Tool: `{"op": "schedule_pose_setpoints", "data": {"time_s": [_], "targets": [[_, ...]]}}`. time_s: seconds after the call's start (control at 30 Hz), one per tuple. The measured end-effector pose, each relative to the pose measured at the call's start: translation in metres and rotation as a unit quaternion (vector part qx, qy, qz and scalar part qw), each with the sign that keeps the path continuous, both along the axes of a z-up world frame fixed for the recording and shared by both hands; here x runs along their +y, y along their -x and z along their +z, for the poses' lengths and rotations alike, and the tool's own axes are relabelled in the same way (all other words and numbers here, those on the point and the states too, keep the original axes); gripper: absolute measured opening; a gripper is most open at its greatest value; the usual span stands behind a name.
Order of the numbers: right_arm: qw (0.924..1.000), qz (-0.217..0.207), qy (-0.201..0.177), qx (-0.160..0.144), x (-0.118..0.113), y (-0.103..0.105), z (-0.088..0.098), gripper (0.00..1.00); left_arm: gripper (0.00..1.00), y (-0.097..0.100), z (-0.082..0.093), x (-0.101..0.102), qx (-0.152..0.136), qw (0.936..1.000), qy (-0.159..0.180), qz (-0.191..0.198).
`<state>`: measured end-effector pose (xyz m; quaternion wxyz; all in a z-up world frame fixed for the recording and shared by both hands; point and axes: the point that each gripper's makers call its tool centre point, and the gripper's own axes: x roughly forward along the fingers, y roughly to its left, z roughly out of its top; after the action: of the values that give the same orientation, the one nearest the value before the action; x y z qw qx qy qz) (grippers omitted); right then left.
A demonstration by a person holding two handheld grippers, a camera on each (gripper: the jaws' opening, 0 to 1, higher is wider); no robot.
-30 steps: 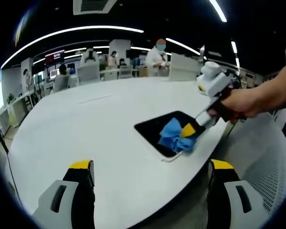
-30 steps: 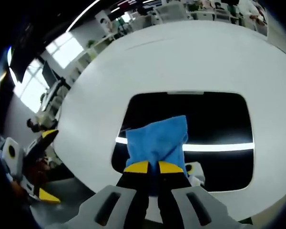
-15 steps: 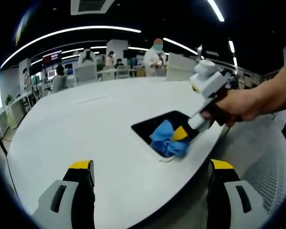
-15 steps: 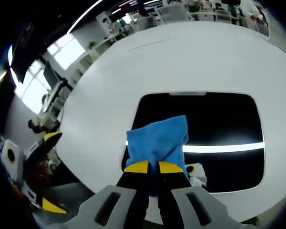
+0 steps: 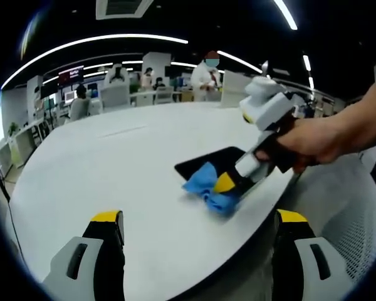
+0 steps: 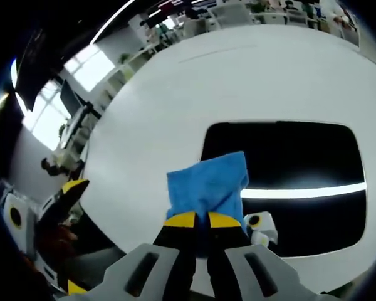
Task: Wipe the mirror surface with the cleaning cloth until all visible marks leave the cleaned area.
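Wiping stroke in progress, judged from both views. In the right gripper view, the right gripper (image 6: pixel 195 219) is rising from the bottom centre of the frame with its yellow-tipped jaws pinched narrow on the blue cleaning cloth (image 6: pixel 208 187), which is fanning out above the jaws and lying across the left edge of the mirror (image 6: pixel 301 157), partly on the dark glass and partly on the white table (image 6: pixel 175 100) beside it. The mirror is occupying the centre right of that frame, lying flat and reflecting a bright ceiling strip as a white band. In the left gripper view, the same gripper, held in a person's hand (image 5: pixel 313 141) entering from the right, is pressing the cloth down at the near left corner of the mirror, centre right of the frame.

The left gripper (image 5: pixel 200 222) is showing its two jaws at the lower left and lower right of its own view, spread wide and holding nothing, well apart from the mirror.

No marks can be made out on the glass at this resolution, so completion cannot be judged with confidence. The next move likely calls for carrying the cloth back rightward across the glass, keeping it flat against the surface and covering the unswept far side.
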<state>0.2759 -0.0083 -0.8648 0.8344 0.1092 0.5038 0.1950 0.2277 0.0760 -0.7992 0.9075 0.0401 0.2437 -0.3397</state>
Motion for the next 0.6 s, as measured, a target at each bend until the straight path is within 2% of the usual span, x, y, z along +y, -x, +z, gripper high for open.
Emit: {"op": "schedule_pose_setpoints", "data": {"time_s": [0.33,0.6], "targets": [[1.0,0.006,-0.003,-0.002,0.0039,0.0001,-0.0003,0.0,0.99,0.0009,-0.0003,0.0003,0.002,1.0,0.004,0.0],[0.9994,0.024,0.015,-0.019,0.0043,0.0009,-0.0002,0.0,0.99,-0.0001,0.0002,0.0001,0.001,1.0,0.004,0.0]]}}
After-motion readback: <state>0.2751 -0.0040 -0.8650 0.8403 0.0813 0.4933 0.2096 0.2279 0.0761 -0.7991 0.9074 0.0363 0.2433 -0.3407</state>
